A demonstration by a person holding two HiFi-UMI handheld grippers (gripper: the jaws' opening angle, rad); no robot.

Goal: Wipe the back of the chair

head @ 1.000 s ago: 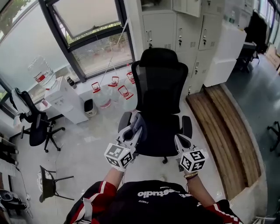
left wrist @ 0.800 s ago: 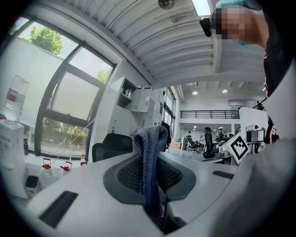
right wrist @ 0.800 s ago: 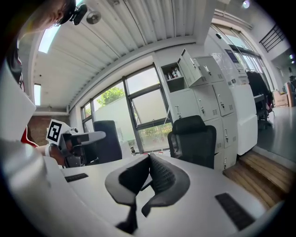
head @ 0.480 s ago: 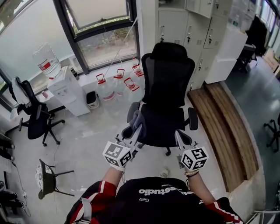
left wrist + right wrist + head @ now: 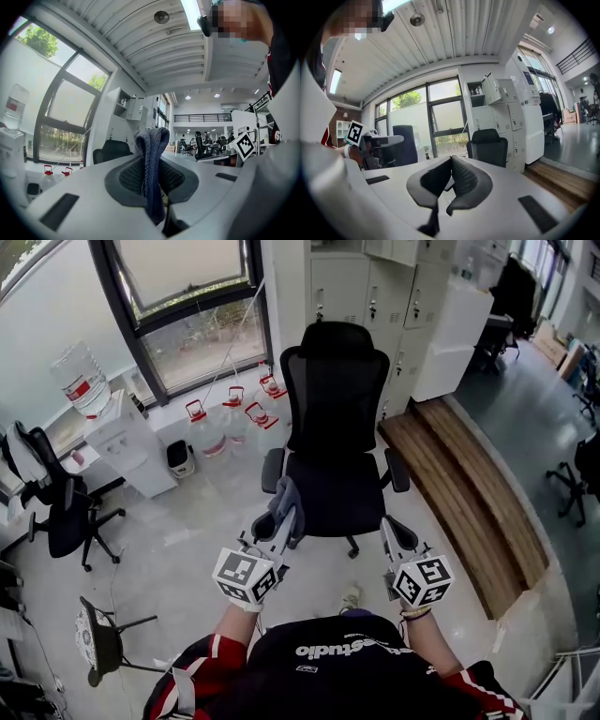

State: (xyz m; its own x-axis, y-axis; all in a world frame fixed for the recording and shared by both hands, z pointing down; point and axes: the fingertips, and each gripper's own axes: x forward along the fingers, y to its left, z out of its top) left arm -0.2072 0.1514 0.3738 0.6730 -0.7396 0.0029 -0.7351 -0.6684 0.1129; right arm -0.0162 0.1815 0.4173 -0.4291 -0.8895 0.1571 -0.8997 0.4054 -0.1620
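- Chair: black mesh office chair, upright, seat side facing the person. It sits straight ahead of both grippers and well apart from them, with no contact.
- Left gripper: jaws clamped on a grey-blue cloth. A fold stands up past the tips and the rest hangs down between the pads.
- Left gripper view: the chair lies ahead and to the left of the held cloth, low over the gripper body.
- Right gripper: jaws closed tip to tip, nothing between them. In its own view the chair is ahead and slightly right of the tips.
- Key geometry: the backrest has a vertical long axis, with the headrest on top. The seat lies between the claws and the backrest, so the cloth has to go forward over the seat and up to meet the mesh.
- Nearer arm: the left, by my read of the head view. Its tips sit a bit further forward, towards the armrest on that side. It also carries the cloth, so it is the working arm.
- Phase (judgement): approach only, wiping not begun.
- Next move calls for presenting the cloth fold flat to the mesh, then stroking along the vertical axis.
- Risk: the chair looks to be on a wheeled base and may roll or swivel under push. The right gripper is free to steady it.
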